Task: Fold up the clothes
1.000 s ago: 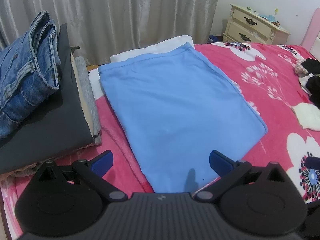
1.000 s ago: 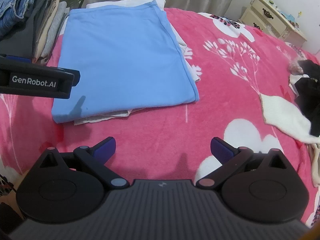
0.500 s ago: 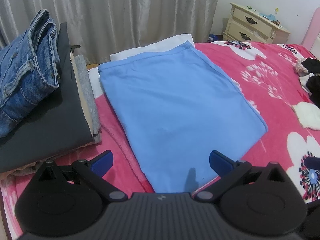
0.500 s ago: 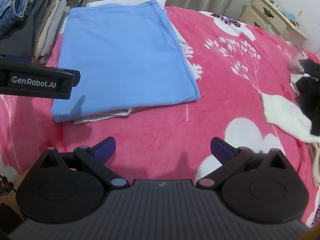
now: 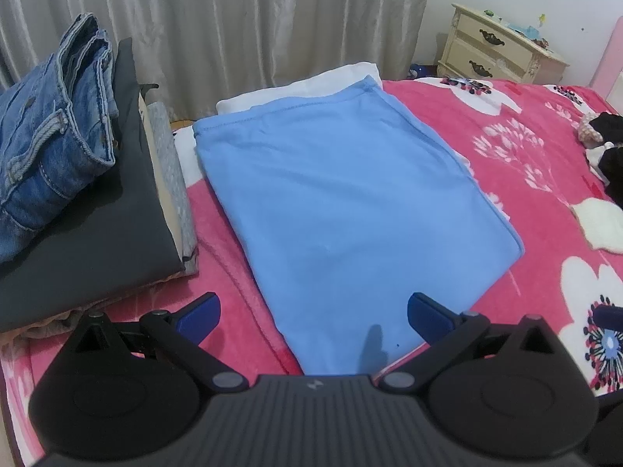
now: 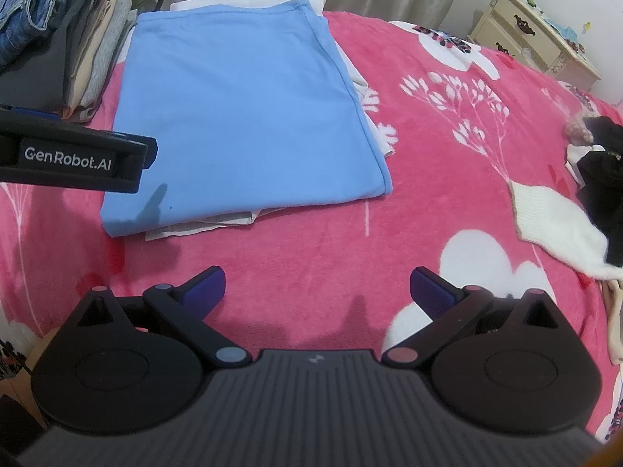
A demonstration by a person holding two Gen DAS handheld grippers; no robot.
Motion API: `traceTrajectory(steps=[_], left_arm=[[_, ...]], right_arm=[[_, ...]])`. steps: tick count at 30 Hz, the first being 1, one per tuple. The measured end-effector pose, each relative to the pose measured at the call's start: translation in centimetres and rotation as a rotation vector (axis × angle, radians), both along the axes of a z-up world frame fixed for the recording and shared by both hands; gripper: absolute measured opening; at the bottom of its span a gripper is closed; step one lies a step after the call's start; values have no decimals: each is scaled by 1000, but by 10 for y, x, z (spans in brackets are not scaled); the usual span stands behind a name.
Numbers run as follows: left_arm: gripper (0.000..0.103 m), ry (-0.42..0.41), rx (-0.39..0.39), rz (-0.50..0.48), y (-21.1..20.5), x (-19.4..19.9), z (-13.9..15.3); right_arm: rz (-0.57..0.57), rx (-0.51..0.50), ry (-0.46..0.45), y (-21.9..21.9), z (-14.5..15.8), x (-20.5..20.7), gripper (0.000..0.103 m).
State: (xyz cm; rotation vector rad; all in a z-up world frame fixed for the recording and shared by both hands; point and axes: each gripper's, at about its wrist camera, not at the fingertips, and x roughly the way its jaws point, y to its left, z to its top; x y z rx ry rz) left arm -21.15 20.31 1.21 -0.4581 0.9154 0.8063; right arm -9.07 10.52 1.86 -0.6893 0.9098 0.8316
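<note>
A folded light-blue garment lies flat on the pink flowered bedspread, on top of a folded white garment. It also shows in the right wrist view, with white and grey layers peeking out under its near edge. My left gripper is open and empty, just above the blue garment's near edge. My right gripper is open and empty over bare bedspread, in front of the garment. The left gripper's body shows at the left of the right wrist view.
A stack of folded clothes with blue jeans on top stands at the left. Unfolded white and black clothes lie at the right. A cream nightstand and grey curtains are behind the bed.
Both grippers have stayed open and nearly still. The views have shifted only slightly.
</note>
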Motion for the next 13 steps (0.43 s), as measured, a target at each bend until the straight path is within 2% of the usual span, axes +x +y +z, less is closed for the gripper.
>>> traceTrajectory(steps=[13], left_arm=[[103,1,-6,3,-1,0,0]], right_arm=[[6,-4,-2,2,-1,-1,101]])
